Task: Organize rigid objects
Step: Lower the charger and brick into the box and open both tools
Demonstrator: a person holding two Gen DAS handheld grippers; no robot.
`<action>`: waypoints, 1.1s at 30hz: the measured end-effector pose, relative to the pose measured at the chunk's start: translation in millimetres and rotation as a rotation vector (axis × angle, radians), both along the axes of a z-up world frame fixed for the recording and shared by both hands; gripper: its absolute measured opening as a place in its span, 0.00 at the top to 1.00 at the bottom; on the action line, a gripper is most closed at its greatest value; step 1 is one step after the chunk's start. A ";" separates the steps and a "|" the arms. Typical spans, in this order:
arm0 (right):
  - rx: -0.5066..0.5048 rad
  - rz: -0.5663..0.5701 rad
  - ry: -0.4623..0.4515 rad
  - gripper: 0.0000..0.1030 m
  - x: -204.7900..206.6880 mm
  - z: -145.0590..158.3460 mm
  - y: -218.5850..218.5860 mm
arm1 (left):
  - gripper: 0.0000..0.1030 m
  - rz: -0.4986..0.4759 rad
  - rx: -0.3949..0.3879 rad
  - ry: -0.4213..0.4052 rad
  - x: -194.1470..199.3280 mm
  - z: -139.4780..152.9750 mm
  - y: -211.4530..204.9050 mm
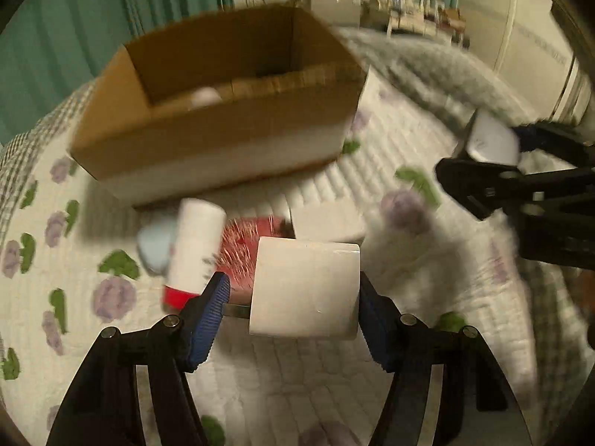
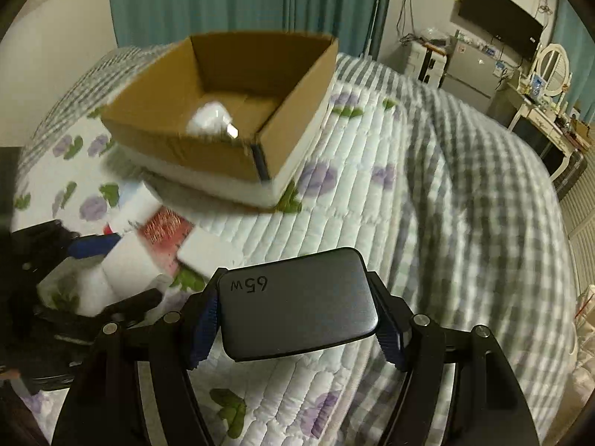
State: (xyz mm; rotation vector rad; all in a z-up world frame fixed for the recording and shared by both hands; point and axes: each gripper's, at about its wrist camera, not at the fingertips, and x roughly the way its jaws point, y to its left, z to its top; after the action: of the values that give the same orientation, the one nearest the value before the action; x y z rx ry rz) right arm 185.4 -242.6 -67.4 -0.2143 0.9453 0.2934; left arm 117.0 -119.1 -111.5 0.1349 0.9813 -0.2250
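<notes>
An open cardboard box point(image 1: 208, 137) stands on the bed, also in the right wrist view point(image 2: 230, 148), with a white rounded object point(image 2: 208, 117) inside. My left gripper point(image 1: 293, 297) is shut on a white block point(image 1: 305, 290), held above the quilt in front of the box. My right gripper point(image 2: 297, 312) is shut on a grey charger point(image 2: 297, 304) marked 65W; in the left wrist view it point(image 1: 491, 156) shows at the right. On the quilt lie a white cylinder with a red end point(image 1: 193, 249), a red patterned box point(image 1: 241, 249), a white flat box point(image 1: 327, 221) and a pale blue object point(image 1: 154, 245).
The bed carries a white floral quilt point(image 2: 353, 200) and a grey checked blanket point(image 2: 483, 193). Teal curtains point(image 2: 223, 0) hang behind the box. A TV point(image 2: 498, 15), a small fridge point(image 2: 468, 70) and a dressing table point(image 2: 546, 111) stand at the far right.
</notes>
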 end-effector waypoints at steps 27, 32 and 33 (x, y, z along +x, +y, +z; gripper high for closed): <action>0.088 0.012 -0.145 0.31 142.8 60.6 85.5 | 0.35 0.141 0.015 -0.104 135.5 50.8 62.0; 0.097 0.009 -0.113 0.31 159.8 35.9 91.5 | 0.34 0.099 0.009 -0.108 140.0 36.1 57.1; 0.098 0.006 -0.116 0.31 160.2 34.3 91.3 | 0.34 0.085 0.000 -0.115 138.7 35.3 58.1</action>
State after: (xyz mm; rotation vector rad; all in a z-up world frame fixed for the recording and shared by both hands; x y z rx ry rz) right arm 345.6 -151.3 -33.1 -0.1427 0.8137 0.3286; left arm 255.7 -61.0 -76.3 0.1050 0.8708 -0.1373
